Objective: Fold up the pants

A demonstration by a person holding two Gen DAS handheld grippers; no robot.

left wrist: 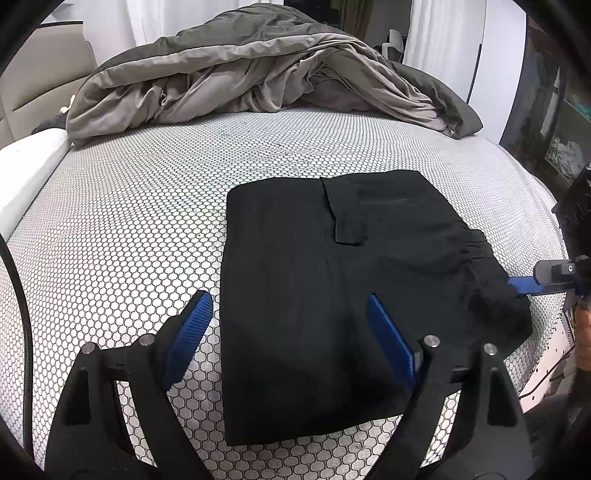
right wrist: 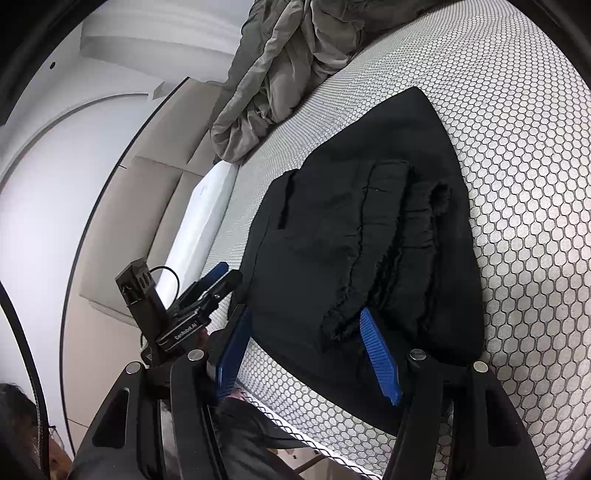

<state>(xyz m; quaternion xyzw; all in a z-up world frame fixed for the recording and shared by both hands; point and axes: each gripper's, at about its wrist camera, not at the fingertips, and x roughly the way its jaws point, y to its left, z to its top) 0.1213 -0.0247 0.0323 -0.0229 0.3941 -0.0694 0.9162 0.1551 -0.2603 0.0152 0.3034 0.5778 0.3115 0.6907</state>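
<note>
The mattress (left wrist: 147, 206) carries a bunched duvet (left wrist: 240, 74) at its far end and the black pants (left wrist: 332, 277) near its front edge, already folded into a compact rectangle. Left gripper (left wrist: 288, 328) and right gripper (right wrist: 303, 347) both stand spread, gripping nothing; at most a final squaring-up appears to remain.

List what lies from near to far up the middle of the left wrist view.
Left tongs, open over the near part of the folded black pants → bare honeycomb-patterned mattress → rumpled grey duvet → white curtains.
</note>
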